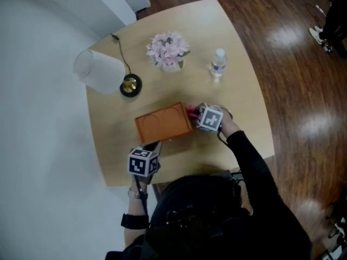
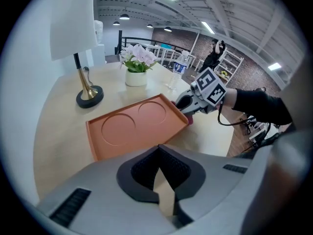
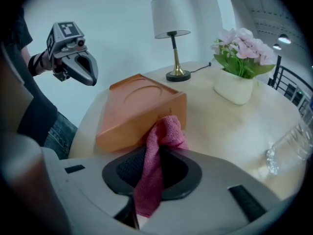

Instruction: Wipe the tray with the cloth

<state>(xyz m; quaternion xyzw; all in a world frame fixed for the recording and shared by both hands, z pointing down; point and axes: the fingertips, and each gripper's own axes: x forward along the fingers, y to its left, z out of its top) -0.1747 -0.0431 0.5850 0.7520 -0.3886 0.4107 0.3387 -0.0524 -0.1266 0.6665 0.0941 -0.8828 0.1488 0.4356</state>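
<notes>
An orange tray with two round recesses lies flat in the middle of the wooden table. My right gripper is at the tray's right edge, shut on a pink cloth. In the right gripper view the cloth hangs out between the jaws and its bunched end touches the tray's near corner. My left gripper hovers just in front of the tray's near edge, shut, with nothing in it. The left gripper view looks over the whole tray to the right gripper beyond it.
A lamp with a white shade and a black base stands at the back left. A pot of pink flowers and a water bottle stand behind the tray. The table's front edge is close to my body.
</notes>
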